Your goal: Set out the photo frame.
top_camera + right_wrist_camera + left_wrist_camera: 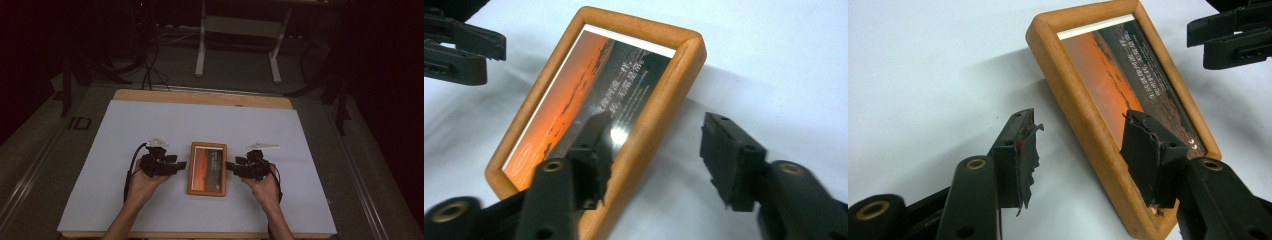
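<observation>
High view: a wooden picture frame (207, 168) lies flat on the white sheet covering the tabletop (150, 125), near the middle of the front edge. Its long axis runs from the front edge toward the back edge, with the picture facing up. The left gripper (181, 164) sits just beside its left long side, and the right gripper (229, 165) just beside its right long side. Both point inward at the frame.

Left gripper view: the fingers (1018, 150) stand apart and straddle the nearer long rail of the picture frame (1083, 115). One finger is over the sheet, the other over the glass. Neither looks to be pressing on the wood, so nothing is clamped.

Right gripper view: the fingers (731, 160) are likewise apart astride the opposite rail of the picture frame (659, 110). One is above the glazed picture, the other outside over the sheet, with no grip made.

The frame looks stiff and fairly light. Its rounded, smooth wood could slip, and the glossy pane is likely fragile. The wooden long rails, taken mid-length on both sides, seem the safest hold, keeping pressure off the glass.
</observation>
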A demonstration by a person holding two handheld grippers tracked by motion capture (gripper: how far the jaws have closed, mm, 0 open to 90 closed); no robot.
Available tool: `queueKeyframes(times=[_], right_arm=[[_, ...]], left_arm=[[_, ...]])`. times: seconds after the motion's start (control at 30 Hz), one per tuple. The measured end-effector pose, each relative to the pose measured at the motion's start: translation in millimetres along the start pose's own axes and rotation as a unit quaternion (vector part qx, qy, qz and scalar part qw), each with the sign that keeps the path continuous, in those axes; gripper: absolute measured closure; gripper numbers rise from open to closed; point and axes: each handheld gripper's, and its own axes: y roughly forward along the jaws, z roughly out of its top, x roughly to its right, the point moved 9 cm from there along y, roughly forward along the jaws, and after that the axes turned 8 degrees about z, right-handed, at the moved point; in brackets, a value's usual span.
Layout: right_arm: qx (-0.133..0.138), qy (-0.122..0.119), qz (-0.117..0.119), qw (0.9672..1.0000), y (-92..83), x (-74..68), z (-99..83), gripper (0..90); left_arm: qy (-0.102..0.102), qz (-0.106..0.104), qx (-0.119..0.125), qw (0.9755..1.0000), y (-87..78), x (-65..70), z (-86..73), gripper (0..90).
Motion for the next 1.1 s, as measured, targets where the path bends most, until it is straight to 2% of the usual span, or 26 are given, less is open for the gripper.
queueKeyframes(times=[0.17,0.27,0.37,0.43,0.5,0.53,0.57,0.73,0.8,0.93,1.1], right_arm=[[-0.021,-0.016,0.01,0.9996,5.9,-6.6,-1.7,39.5],[-0.032,-0.033,-0.003,0.9989,8.6,-9.7,0.7,39.2],[-0.038,-0.052,-0.031,0.9974,9.0,-9.8,7.2,41.9],[-0.04,-0.065,-0.05,0.9958,9.1,-9.2,11.7,46.3],[-0.039,-0.074,-0.053,0.995,10.3,-8.8,14.9,54.6],[-0.039,-0.074,-0.053,0.995,10.3,-8.8,14.9,54.6],[-0.037,-0.083,-0.05,0.9946,12.6,-9.2,17.6,63.2],[-0.029,-0.108,-0.06,0.9919,20.9,-9.2,25.9,87.4],[-0.028,-0.121,-0.075,0.9894,24.3,-7.1,29.6,89.7],[-0.029,-0.133,-0.077,0.9876,29.7,-6.2,37.4,89.8],[-0.044,-0.148,-0.082,0.9846,39.2,-1.5,41.8,89.9]], left_arm=[[-0.002,-0.004,0.005,1.0,-1.8,1.4,1.0,48.0],[-0.003,-0.007,0.007,0.9999,-3.0,2.2,1.6,48.0],[-0.003,-0.009,0.009,0.9999,-4.5,2.8,2.4,47.9],[-0.004,-0.01,0.01,0.9999,-5.2,3.4,2.9,47.9],[-0.005,-0.01,0.011,0.9999,-5.5,3.6,3.0,47.9],[-0.005,-0.01,0.011,0.9999,-5.5,3.6,3.0,47.9],[-0.005,-0.012,0.011,0.9999,-5.5,4.4,2.7,47.9],[0.0,-0.016,0.01,0.9998,-5.5,6.9,1.6,47.9],[0.002,-0.017,0.011,0.9998,-6.2,8.3,1.8,47.9],[0.0,-0.017,0.013,0.9998,-7.1,8.2,3.1,48.0],[0.003,-0.015,0.011,0.9998,-6.6,8.7,2.0,48.0]])
